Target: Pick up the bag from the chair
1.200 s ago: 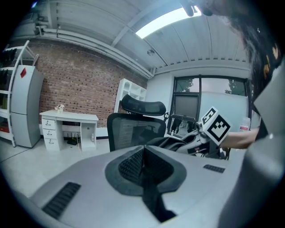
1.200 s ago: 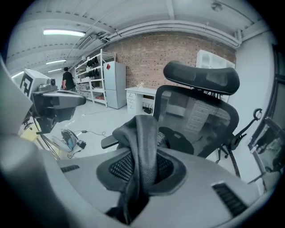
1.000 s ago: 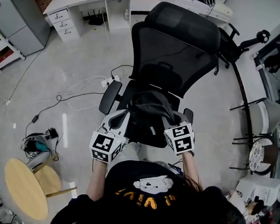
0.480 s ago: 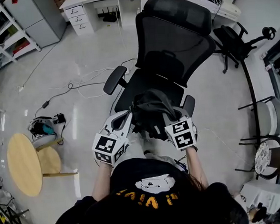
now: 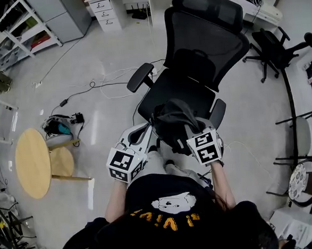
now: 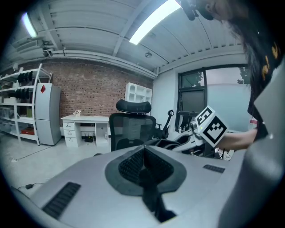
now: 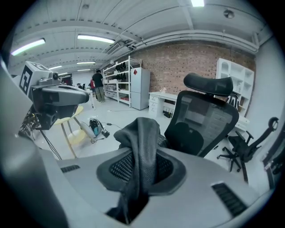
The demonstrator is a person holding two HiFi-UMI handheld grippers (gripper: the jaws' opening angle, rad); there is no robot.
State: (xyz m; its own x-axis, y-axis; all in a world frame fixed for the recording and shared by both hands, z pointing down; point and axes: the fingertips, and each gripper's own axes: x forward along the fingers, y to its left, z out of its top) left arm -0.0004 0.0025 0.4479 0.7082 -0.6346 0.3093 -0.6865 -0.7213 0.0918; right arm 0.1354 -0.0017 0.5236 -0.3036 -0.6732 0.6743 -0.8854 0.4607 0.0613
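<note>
Glossy floor [image 5: 106,93] — bag [image 5: 172,117] in left claw [image 5: 149,131], right claw [image 5: 191,130]

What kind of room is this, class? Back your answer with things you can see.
Probably an office or lab workroom: a mesh office chair, a white desk with drawers, and open storage shelves along the side.

A glossy grey floor [image 5: 87,57] carries loose cables [image 5: 97,88], a white desk [image 5: 107,7], metal shelves [image 5: 19,32] and a round wooden table [image 5: 33,163].
</note>
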